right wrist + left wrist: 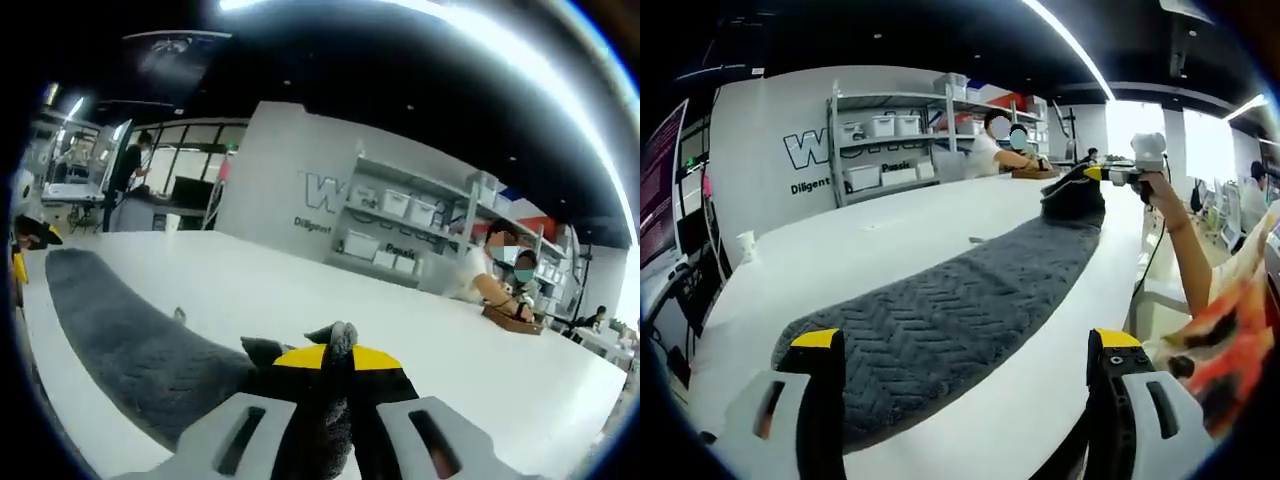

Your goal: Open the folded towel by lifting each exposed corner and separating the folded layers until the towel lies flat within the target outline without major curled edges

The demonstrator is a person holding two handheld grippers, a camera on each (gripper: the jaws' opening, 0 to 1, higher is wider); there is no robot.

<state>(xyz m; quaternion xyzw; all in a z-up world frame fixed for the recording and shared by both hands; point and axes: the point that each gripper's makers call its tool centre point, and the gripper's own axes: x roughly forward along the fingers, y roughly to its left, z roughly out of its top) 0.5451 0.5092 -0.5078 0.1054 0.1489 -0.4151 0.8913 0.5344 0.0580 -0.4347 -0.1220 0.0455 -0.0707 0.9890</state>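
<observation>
The long grey ribbed towel (940, 320) stretches along the white worktop (860, 250) between both grippers; the right gripper (337, 358) pinches its far end; the left gripper (970, 350) stands wide open over the near end.

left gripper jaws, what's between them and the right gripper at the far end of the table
In the left gripper view, the dark grey towel lies stretched along the white table, running to the right gripper, which pinches its far end.

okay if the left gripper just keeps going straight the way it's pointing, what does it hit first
Most likely the gray towel. The left gripper is open, its fingers straddling the towel's near end on the white table. Depth is unclear, so it might skim just above it.
</observation>
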